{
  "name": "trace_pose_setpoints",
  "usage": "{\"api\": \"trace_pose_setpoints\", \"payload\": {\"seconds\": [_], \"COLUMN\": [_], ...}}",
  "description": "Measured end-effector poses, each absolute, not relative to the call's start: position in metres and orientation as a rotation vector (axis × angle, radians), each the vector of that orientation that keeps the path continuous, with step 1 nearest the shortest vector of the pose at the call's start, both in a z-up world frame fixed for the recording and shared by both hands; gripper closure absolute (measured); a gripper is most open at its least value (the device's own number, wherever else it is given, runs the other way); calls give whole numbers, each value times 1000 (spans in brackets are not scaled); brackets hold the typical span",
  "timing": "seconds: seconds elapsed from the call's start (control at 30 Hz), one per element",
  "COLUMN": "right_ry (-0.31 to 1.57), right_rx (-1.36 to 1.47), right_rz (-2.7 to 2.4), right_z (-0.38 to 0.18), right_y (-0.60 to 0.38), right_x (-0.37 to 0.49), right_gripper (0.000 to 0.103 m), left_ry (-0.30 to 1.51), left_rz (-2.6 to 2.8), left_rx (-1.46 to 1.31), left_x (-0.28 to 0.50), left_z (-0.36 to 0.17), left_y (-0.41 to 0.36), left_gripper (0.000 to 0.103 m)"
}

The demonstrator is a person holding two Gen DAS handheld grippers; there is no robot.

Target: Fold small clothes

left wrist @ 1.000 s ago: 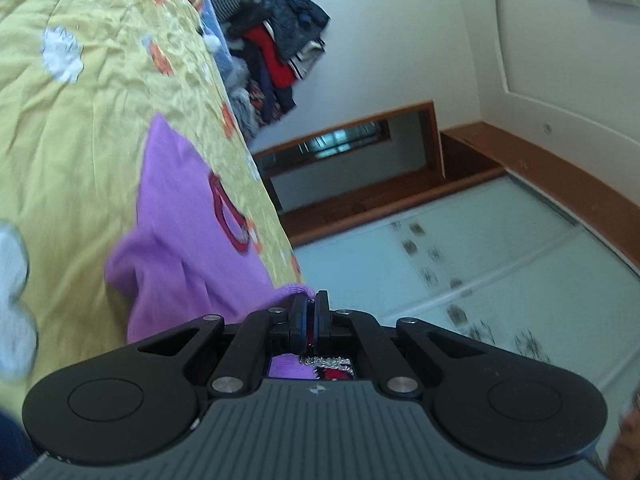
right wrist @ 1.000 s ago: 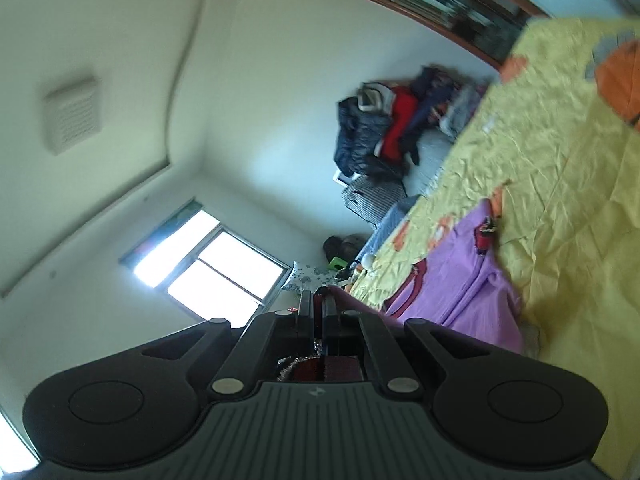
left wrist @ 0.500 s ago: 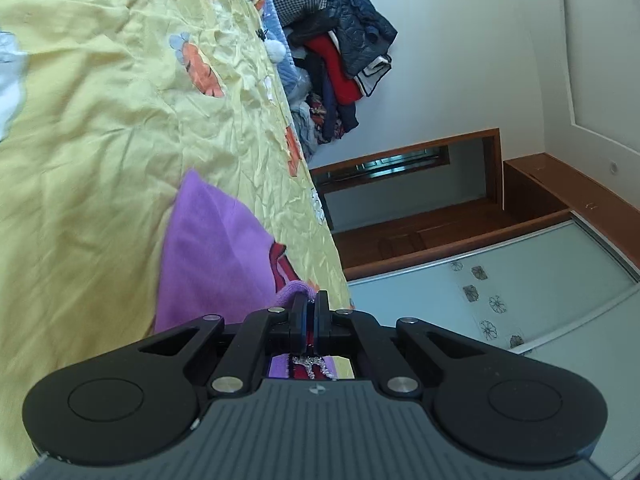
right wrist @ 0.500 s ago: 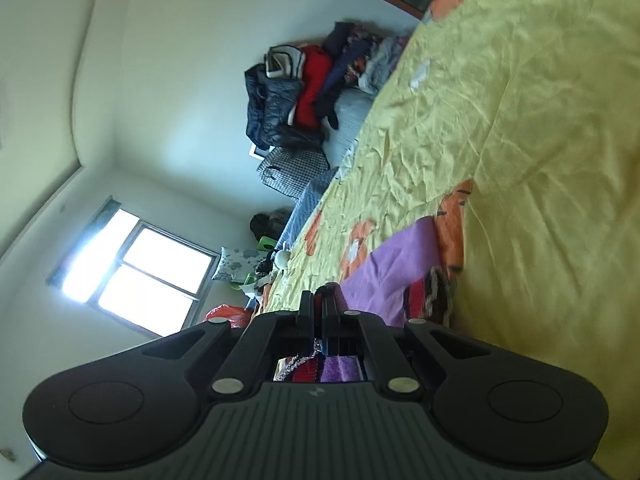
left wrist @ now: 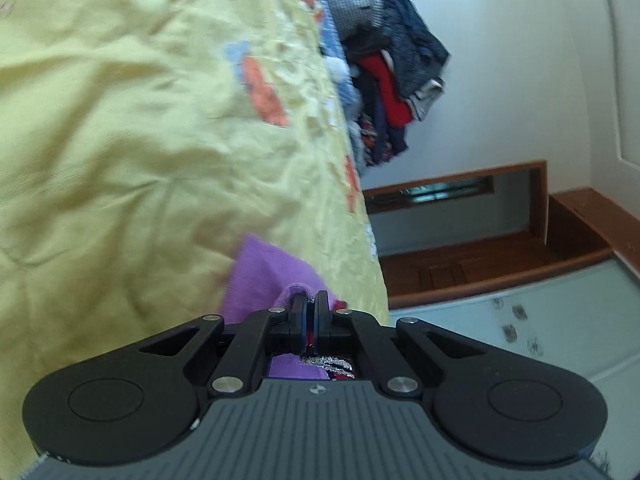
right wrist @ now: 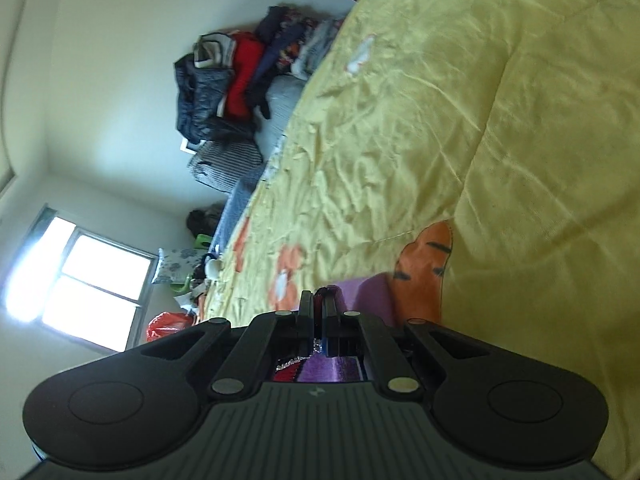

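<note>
Grippers, L (left wrist: 310,303) & R (right wrist: 319,300), clamp purple garment (left wrist: 268,266); window (right wrist: 76,280) only R view.

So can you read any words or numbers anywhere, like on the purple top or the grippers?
No words or numbers can be read in either view.
Left hand-held gripper: only a tiny white logo mark on its body, no letters.
Right hand-held gripper: the same tiny mark, no letters.
Purple top: a red and silvery sparkly decoration shows, too hidden to tell if it is lettering.
Yellow bedsheet: just orange and white pictures.
</note>
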State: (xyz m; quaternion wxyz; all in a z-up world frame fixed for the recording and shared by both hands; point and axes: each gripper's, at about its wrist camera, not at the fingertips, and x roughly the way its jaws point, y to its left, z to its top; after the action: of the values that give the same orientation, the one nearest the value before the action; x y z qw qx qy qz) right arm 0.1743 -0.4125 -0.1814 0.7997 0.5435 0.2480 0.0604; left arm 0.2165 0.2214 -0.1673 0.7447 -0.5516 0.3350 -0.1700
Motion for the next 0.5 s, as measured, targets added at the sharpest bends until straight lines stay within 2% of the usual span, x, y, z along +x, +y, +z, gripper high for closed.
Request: {"api": "trace_pose_setpoints", "payload": {"seconds": [0.13, 0.23, 0.27, 0.3, 0.33, 0.37, 0.4, 0.5], "right_ry": [554, 618, 634, 635, 631, 618, 605, 530], "right_rx": [1132, 1087, 1086, 1081, 1068, 1041, 998, 844], "right_rz": [110, 95, 98, 114, 127, 133, 137, 224], "right_z": [-178, -178, -178, -174, -169, -160, -148, -118], "right_y": [-408, -402, -401, -400, -401, -402, -401, -402], "right_x": [187, 200, 203, 205, 203, 197, 189, 149], "right_gripper": [99, 89, 82, 69, 60, 38, 22, 22], "left_ry": [753, 818, 831, 833, 829, 824, 817, 815], "left_rz": [-354, -348, -348, -353, -354, -359, -376, -497], "left_rx": [-1180, -1172, -1186, -1197, -1182, -1139, -1090, -971], "left_x": [225, 236, 238, 237, 234, 228, 220, 184], "left_z": [-174, -182, -183, -181, -174, -164, -153, -128], "left_y": [222, 222, 225, 228, 232, 235, 237, 240], "left_gripper": [101, 99, 99, 97, 93, 75, 62, 60]}}
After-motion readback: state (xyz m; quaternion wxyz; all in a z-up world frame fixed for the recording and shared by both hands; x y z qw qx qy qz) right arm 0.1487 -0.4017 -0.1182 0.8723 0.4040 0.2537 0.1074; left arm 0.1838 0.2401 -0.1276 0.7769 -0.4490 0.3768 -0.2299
